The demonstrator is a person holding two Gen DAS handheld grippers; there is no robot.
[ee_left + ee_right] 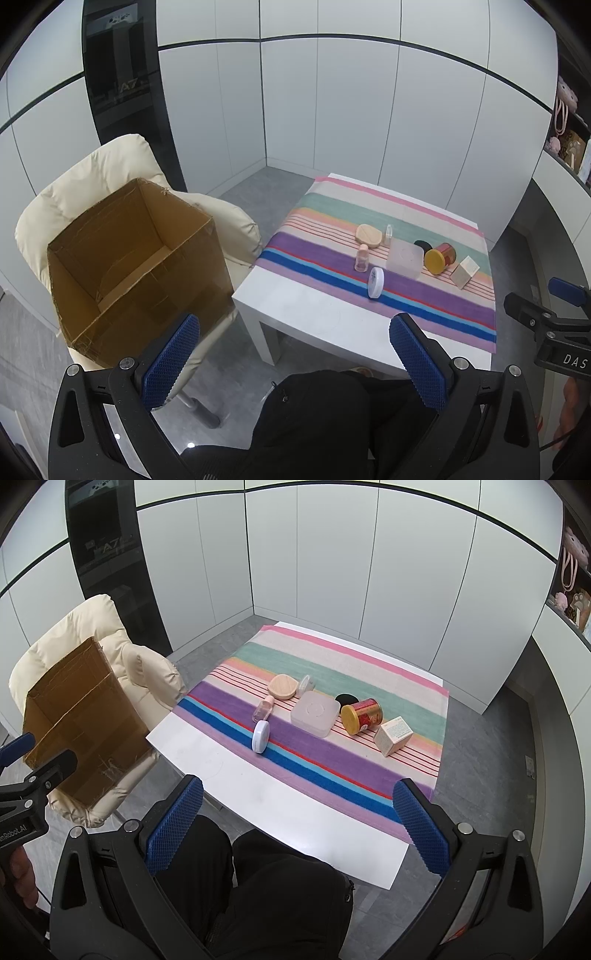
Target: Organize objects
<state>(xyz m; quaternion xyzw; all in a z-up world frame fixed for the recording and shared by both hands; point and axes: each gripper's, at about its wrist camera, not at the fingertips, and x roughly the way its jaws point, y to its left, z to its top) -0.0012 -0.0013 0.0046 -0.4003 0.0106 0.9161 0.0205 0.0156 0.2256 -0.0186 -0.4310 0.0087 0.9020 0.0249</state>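
Several small items lie on a striped cloth (332, 664) on a white table (295, 805): a white round case (260, 736), a small pink bottle (263, 709), a wooden lid (283, 686), a clear square box (315, 713), a red can with a yellow lid (360, 715) on its side, a black lid (346, 699) and a small carton (393, 735). An open, empty cardboard box (136, 258) sits on a cream chair (110, 173) to the left. My left gripper (295, 354) and right gripper (299, 823) are both open and empty, held above the person's lap, short of the table.
White wall panels surround the table. A shelf (572, 590) with pink soft toys is at the far right. The person's dark-trousered legs (288, 886) are below the grippers. Grey floor (498, 775) lies around the table.
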